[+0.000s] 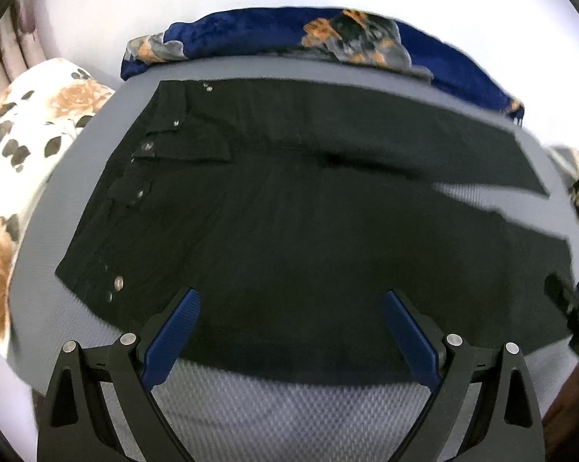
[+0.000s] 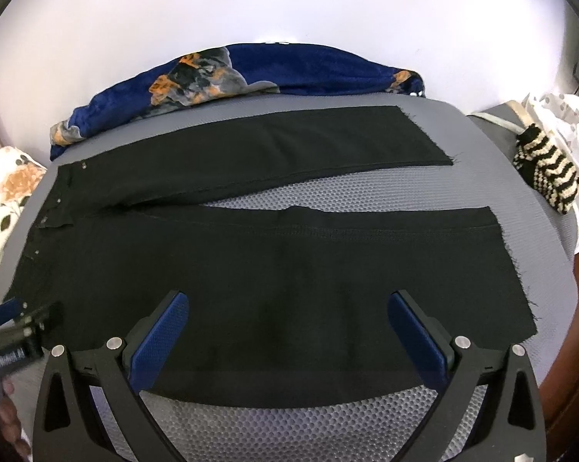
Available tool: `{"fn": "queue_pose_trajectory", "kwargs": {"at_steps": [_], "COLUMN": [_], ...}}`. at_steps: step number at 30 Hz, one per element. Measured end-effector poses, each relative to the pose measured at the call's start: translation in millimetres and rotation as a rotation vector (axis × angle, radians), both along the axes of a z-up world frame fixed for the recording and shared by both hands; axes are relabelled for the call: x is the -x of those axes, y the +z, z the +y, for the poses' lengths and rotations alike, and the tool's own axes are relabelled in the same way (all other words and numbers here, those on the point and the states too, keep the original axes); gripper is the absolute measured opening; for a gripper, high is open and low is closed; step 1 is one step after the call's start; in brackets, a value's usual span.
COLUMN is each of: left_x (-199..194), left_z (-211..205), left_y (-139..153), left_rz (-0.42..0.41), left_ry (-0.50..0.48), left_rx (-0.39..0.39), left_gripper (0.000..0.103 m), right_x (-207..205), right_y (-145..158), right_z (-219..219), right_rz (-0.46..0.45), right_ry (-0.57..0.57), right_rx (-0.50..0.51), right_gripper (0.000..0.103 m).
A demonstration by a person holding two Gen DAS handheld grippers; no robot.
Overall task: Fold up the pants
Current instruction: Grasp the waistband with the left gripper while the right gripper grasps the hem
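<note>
Black pants [image 1: 289,211] lie spread flat on a grey mesh mat [image 1: 270,404], waistband with metal buttons to the left, two legs running right with a gap between them. In the right wrist view the pants [image 2: 251,269] show both legs and frayed hems at the right. My left gripper [image 1: 291,296] is open and empty, hovering over the near edge by the waist end. My right gripper [image 2: 289,300] is open and empty over the near leg. Each gripper shows at the edge of the other's view: the right one [image 1: 574,308], the left one [image 2: 16,331].
A blue floral blanket [image 2: 251,73] is bunched behind the mat. A white floral pillow [image 1: 31,134] lies to the left. A black-and-cream striped knit item [image 2: 547,173] and white cloth [image 2: 566,127] lie at the right. The grey mat [image 2: 289,423] shows in front of the pants.
</note>
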State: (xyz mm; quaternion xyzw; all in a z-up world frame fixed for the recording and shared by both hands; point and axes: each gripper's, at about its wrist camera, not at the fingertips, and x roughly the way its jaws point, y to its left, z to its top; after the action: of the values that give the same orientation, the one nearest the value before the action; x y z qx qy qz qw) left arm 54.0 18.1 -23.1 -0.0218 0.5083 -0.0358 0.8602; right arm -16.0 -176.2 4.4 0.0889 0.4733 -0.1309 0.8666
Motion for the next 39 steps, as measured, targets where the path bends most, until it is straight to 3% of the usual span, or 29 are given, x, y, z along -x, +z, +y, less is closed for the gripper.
{"fn": "queue_pose_trajectory", "kwargs": {"at_steps": [1, 6, 13, 20, 24, 29, 32, 39], "left_x": [-7.6, -64.3, -160.2, -251.7, -282.8, -302.6, -312.6, -331.9], "left_z": [7.2, 65.4, 164.0, 239.7, 258.9, 273.9, 278.3, 269.7], "left_y": [3.8, 26.9, 31.5, -10.8, -38.7, -65.2, -75.0, -84.9], "left_rz": [-0.007, -0.048, -0.053, 0.012, 0.075, 0.119, 0.134, 0.158], "left_ry": [0.004, 0.030, 0.024, 0.041, 0.057, 0.079, 0.079, 0.010], "left_rx": [0.023, 0.146, 0.405, 0.650, 0.701, 0.759, 0.755, 0.792], "left_gripper": [0.093, 0.067, 0.066, 0.051, 0.040, 0.039, 0.039, 0.039], "right_x": [-2.1, -18.3, -62.0, -117.4, -148.3, -182.5, -199.7, -230.7], "right_y": [1.0, 8.9, 8.6, -4.2, -11.3, -21.6, -29.1, -43.8], "right_z": [-1.8, -6.2, -3.7, 13.2, 25.5, 45.4, 54.4, 69.6], "right_rz": [-0.004, -0.031, -0.011, 0.050, 0.077, 0.099, 0.116, 0.134], "right_ry": [-0.001, 0.016, 0.047, 0.071, 0.089, 0.132, 0.157, 0.200], "right_rx": [-0.010, -0.022, -0.020, -0.007, -0.013, 0.007, 0.009, 0.008], "right_gripper": [0.103, 0.103, 0.103, 0.103, 0.103, 0.103, 0.103, 0.103]}}
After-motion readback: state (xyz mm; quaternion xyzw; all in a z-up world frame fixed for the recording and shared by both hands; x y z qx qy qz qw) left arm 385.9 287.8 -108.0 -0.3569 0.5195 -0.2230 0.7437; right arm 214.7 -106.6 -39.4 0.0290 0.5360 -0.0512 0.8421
